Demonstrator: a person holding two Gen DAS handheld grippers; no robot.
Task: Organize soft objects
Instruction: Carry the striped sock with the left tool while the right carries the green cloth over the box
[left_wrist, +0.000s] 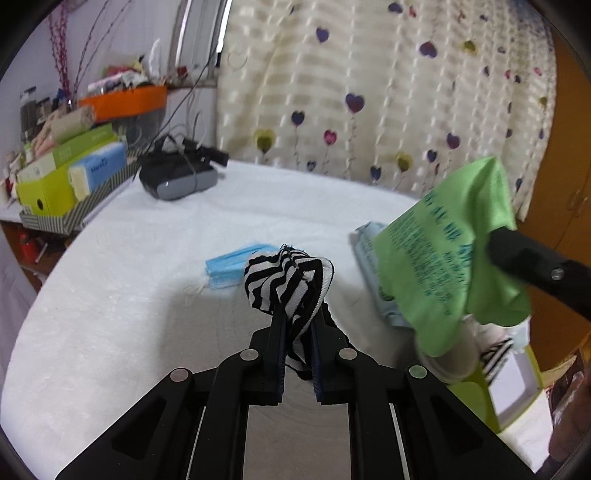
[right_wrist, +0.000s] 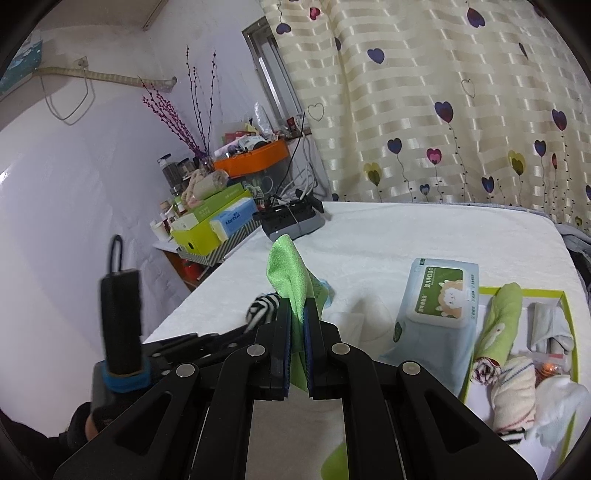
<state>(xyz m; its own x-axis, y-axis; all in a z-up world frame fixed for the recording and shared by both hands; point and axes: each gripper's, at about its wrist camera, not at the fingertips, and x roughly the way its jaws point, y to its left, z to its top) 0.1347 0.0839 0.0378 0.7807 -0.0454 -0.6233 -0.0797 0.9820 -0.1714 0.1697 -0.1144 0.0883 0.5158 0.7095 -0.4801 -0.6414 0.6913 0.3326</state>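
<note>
My left gripper (left_wrist: 297, 317) is shut on a black-and-white striped cloth (left_wrist: 288, 282), held up above the white bed cover (left_wrist: 110, 295). The striped cloth (right_wrist: 263, 308) also shows at the left of the right wrist view. My right gripper (right_wrist: 297, 308) is shut on a green cloth (right_wrist: 290, 273) that sticks up between its jaws. In the left wrist view that green cloth (left_wrist: 450, 254) hangs at the right, printed with blue text, with the right gripper's finger beside it. A blue face mask (left_wrist: 227, 269) lies flat on the cover beyond the striped cloth.
A pack of wet wipes (right_wrist: 436, 306) lies right of centre. Beside it a green-rimmed box (right_wrist: 565, 317) holds several rolled socks and cloths. A dark headset (left_wrist: 177, 177) sits at the far left of the bed. A cluttered side shelf (left_wrist: 70, 177) and a heart-print curtain (left_wrist: 369, 92) stand behind.
</note>
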